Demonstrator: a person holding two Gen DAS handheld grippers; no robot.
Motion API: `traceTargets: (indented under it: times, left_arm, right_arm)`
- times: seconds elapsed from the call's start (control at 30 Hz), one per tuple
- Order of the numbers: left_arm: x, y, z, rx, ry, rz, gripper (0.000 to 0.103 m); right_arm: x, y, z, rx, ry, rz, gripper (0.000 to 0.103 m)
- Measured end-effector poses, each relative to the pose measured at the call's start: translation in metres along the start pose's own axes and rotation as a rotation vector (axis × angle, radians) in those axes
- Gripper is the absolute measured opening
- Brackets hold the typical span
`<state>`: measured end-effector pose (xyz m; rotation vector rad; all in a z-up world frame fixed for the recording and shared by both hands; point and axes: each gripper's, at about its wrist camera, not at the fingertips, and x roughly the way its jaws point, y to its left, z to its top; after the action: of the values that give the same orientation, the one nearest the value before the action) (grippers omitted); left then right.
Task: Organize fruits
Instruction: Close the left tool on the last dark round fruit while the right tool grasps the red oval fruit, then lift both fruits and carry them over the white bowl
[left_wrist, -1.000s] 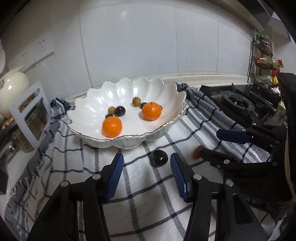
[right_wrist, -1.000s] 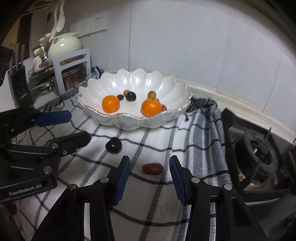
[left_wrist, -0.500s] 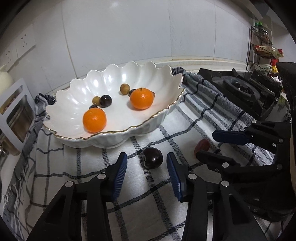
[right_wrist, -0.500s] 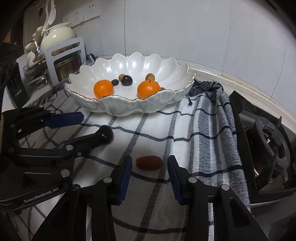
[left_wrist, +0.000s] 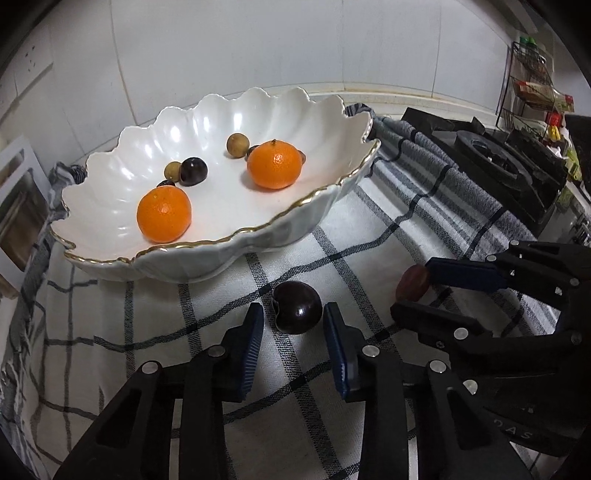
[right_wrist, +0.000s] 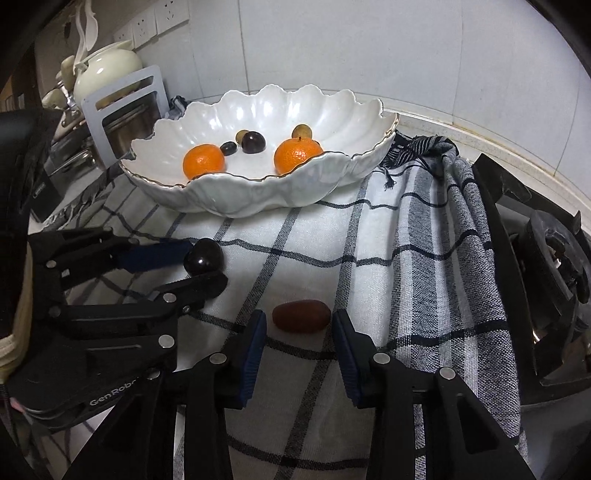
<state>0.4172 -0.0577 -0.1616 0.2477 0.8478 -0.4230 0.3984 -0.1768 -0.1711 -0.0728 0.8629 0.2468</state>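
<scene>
A white scalloped bowl on a checked cloth holds two oranges and several small dark and tan fruits. A dark round plum lies on the cloth between the tips of my open left gripper. A reddish-brown oval fruit lies between the tips of my open right gripper. Neither fruit is squeezed.
The checked cloth covers the counter. A black gas stove is on the right. A metal rack and white teapot stand at the left, a spice rack at far right.
Both grippers have moved forward and lower, so that the plum now sits between the left fingertips and the oval fruit between the right fingertips. The jaws have narrowed a little.
</scene>
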Motion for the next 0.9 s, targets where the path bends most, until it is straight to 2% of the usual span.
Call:
traceTargets:
  times: [0.17, 0.27, 0.4, 0.9]
  left_arm:
    - [0.001, 0.001, 0.001, -0.016, 0.006, -0.018, 0.028]
    - [0.001, 0.000, 0.000, -0.014, 0.006, -0.014, 0.027]
    - [0.000, -0.001, 0.000, -0.026, 0.011, -0.016, 0.026]
    - [-0.047, 0.001, -0.014, -0.089, -0.039, 0.008, 0.026]
  right_arm:
    - [0.002, -0.002, 0.004, 0.009, 0.006, 0.008, 0.039]
    - [0.003, -0.003, 0.005, 0.014, 0.009, 0.000, 0.032]
    - [0.002, -0.004, 0.005, 0.018, 0.007, 0.005, 0.031]
    - [-0.029, 0.006, -0.002, 0.011, -0.057, 0.009, 0.030]
